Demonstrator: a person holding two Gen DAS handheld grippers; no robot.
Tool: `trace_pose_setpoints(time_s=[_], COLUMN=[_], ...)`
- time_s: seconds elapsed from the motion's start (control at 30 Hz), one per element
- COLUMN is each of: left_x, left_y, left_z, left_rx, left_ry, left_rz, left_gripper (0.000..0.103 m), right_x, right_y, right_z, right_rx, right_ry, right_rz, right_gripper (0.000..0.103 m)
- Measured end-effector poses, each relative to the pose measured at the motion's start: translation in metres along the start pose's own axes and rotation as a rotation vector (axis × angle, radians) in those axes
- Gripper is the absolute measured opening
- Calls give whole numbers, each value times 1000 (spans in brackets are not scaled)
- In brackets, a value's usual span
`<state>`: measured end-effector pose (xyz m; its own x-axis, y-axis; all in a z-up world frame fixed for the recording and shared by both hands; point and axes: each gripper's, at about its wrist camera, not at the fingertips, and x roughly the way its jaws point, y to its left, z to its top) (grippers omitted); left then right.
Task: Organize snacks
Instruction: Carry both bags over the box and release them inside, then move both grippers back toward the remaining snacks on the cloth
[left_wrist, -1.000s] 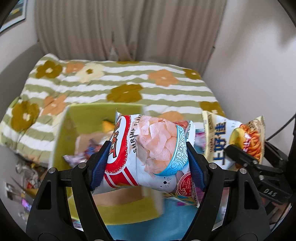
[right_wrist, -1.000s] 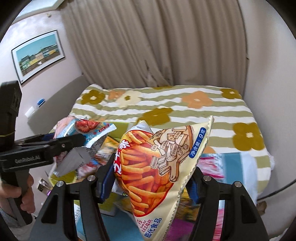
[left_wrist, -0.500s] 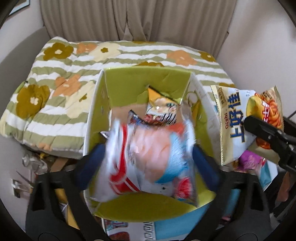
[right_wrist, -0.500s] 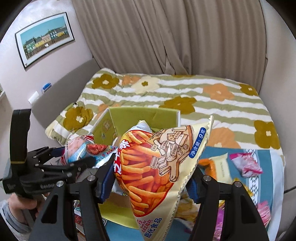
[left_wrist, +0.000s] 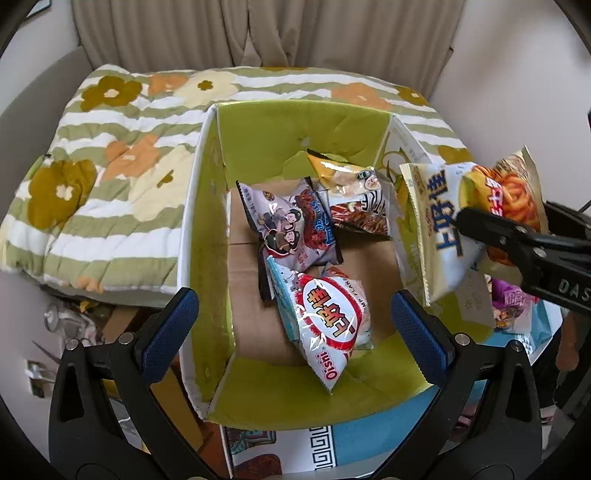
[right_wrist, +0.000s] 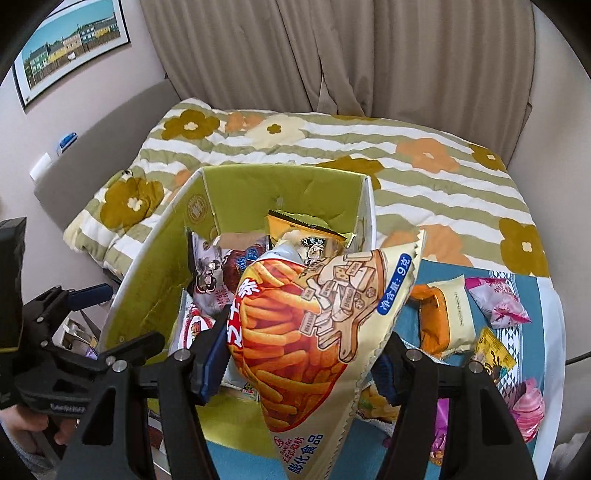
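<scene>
A green cardboard box (left_wrist: 295, 140) stands open on the bed's near end. Inside it lie a red-and-white shrimp chips bag (left_wrist: 325, 325), a purple cartoon bag (left_wrist: 291, 225) and a yellow bag (left_wrist: 343, 177). My left gripper (left_wrist: 295, 325) hangs over the box, jaws wide open and empty, the shrimp bag lying loose below. My right gripper (right_wrist: 303, 358) is shut on an orange-and-cream cheese stick bag (right_wrist: 314, 325), held above the box's (right_wrist: 280, 184) near right corner. The same cheese stick bag (left_wrist: 476, 214) shows at the right in the left wrist view.
A striped floral quilt (right_wrist: 406, 147) covers the bed behind the box. Several loose snack packs (right_wrist: 495, 306) lie on a blue cloth (right_wrist: 436, 269) to the right. A hand (right_wrist: 29, 424) holds the left gripper's handle. Curtains (left_wrist: 258, 33) hang at the back.
My left gripper opened and let the shrimp chips bag drop into the box. Both grippers moved forward and down over the box; the right one still holds its cheese stick bag.
</scene>
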<state>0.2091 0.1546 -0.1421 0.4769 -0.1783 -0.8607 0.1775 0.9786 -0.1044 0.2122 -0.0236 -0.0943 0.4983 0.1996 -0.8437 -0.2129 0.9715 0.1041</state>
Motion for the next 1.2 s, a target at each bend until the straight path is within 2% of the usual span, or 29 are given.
trace_pose_setpoints(time_s=[0.33, 0.4, 0.43, 0.47, 0.6, 0.8, 1.2], left_x=[8, 10, 11, 11, 14, 10, -39], left_y=[4, 5, 6, 6, 7, 6, -3], left_z=[-2, -4, -4, -5, -8, -7, 0], left_rx=[-30, -36, -37, -38, -45, -42, -34], left_ry=[9, 13, 15, 18, 31, 23, -52], left_rz=[7, 6, 7, 10, 9, 4, 17], left_gripper=[103, 103, 103, 103, 103, 103, 103], right_x=[32, 34, 34, 32, 27, 20, -29], right_y=[8, 8, 8, 7, 4, -1, 4], right_z=[6, 5, 5, 4, -1, -6, -7], right_rx=[-28, -21, -15, -9, -18, -5, 35], right_ry=[43, 32, 24, 10, -27, -35, -98], right_rz=[-16, -13, -13, -18, -30, -19, -20], right_gripper=[64, 76, 90, 98, 99, 99, 99])
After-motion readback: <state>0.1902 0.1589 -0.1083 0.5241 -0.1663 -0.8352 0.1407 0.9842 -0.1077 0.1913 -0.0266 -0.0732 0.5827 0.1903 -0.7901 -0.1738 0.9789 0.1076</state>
